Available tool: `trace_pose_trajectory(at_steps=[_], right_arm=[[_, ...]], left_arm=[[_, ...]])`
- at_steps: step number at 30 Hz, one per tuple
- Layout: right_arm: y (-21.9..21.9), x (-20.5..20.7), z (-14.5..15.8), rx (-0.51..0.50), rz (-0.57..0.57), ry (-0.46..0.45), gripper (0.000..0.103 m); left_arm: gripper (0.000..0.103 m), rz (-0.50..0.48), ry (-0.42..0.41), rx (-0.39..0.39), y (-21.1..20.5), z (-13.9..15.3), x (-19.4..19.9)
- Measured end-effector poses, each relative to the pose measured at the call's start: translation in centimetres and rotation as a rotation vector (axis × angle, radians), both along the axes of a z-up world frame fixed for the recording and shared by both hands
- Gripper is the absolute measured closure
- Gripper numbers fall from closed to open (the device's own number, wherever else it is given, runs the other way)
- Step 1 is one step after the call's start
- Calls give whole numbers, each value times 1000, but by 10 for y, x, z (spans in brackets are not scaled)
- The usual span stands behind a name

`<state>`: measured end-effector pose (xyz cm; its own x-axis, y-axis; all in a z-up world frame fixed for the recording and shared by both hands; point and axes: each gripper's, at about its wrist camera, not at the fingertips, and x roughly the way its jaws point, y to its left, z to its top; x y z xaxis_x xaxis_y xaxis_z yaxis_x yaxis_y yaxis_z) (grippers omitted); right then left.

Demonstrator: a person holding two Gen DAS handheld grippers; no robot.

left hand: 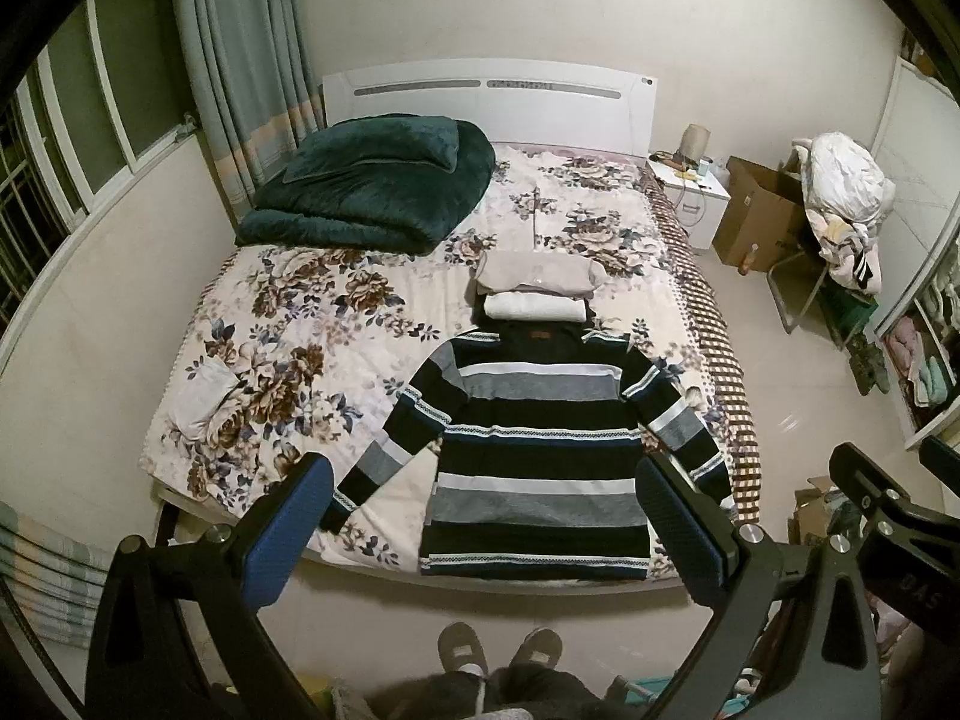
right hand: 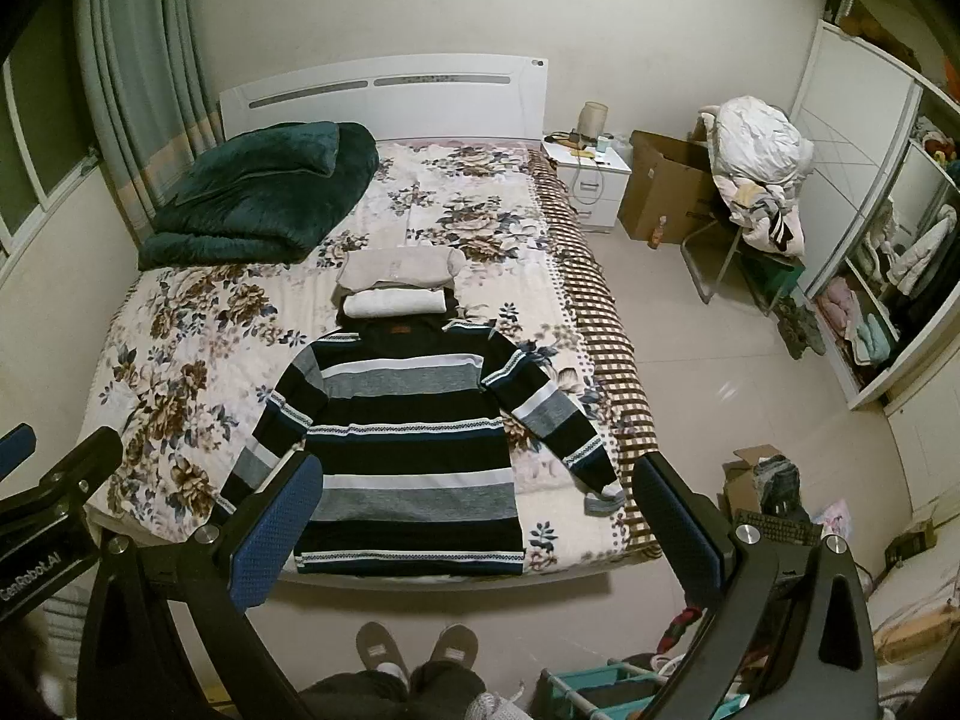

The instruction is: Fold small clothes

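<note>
Right, striped sweater (left hand: 528, 456) lies flat, sleeves out, at the near edge of the bed (left hand: 288, 324), just in front of folded clothes (left hand: 534, 288). Left gripper (left hand: 486, 534) & right gripper (right hand: 480, 534) both spread wide, holding nothing, well above it. Prob best: pinch each cuff, fold sleeves in across the body, keep the hem square.

Dark green quilt (left hand: 372, 180) folded by white headboard (left hand: 489, 99); nightstand (left hand: 693, 189), cardboard box (left hand: 759, 213) right of floral bed (left hand: 312, 336); curtain (left hand: 240, 54) left
</note>
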<state>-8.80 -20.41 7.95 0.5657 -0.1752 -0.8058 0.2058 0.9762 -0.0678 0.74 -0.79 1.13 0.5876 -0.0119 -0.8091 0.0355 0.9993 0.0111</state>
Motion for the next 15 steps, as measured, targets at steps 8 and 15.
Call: trace_pose_trajectory(at_steps=[8,15], right_arm=[[1,0,1,0,-1,1,0],[-4,10,-2,34,-25,4,0]], left_arm=[[0,0,-3,-3,0,1,1],[0,4,-46,39,-8,1,13]])
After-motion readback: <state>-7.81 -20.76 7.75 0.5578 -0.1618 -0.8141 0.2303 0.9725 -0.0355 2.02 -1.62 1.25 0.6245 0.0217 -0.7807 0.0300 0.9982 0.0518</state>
